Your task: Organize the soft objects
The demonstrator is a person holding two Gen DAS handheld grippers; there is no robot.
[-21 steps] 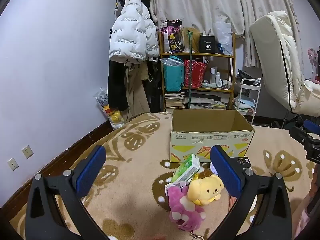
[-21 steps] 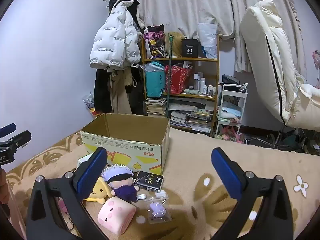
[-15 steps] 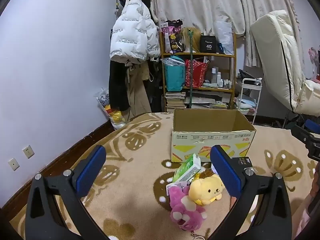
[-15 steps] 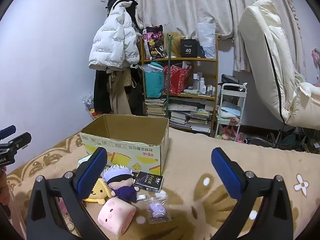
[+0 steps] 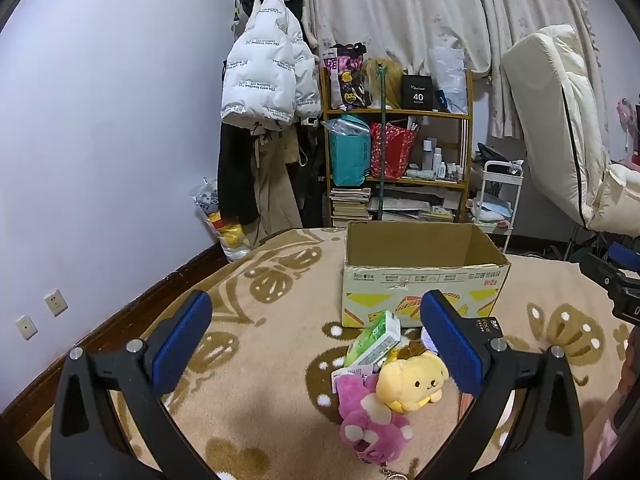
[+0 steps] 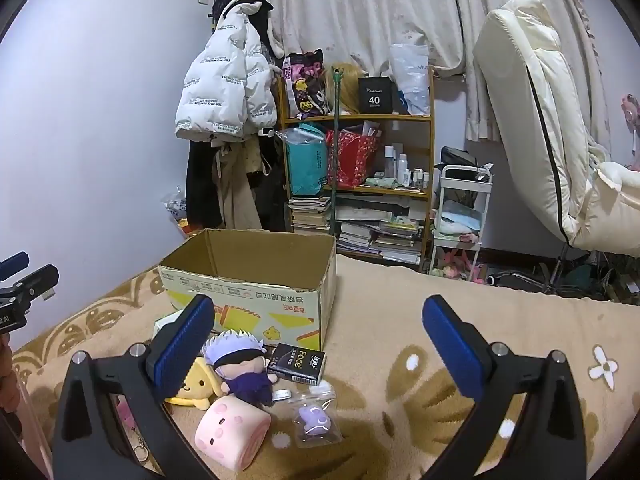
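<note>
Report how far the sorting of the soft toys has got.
Done: nothing visible; the cardboard box shows only bare inner walls. In hand: nothing; left hand-held gripper and right hand-held gripper are open. Left: yellow plush, pink plush, purple-haired doll, pink roll plush.

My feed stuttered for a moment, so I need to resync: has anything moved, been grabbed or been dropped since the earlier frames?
Nothing visibly changed. The left gripper and right gripper are open and empty as before, the cardboard box has not moved, and the yellow plush, pink plush and pink roll plush lie where they were on the blanket.
</note>
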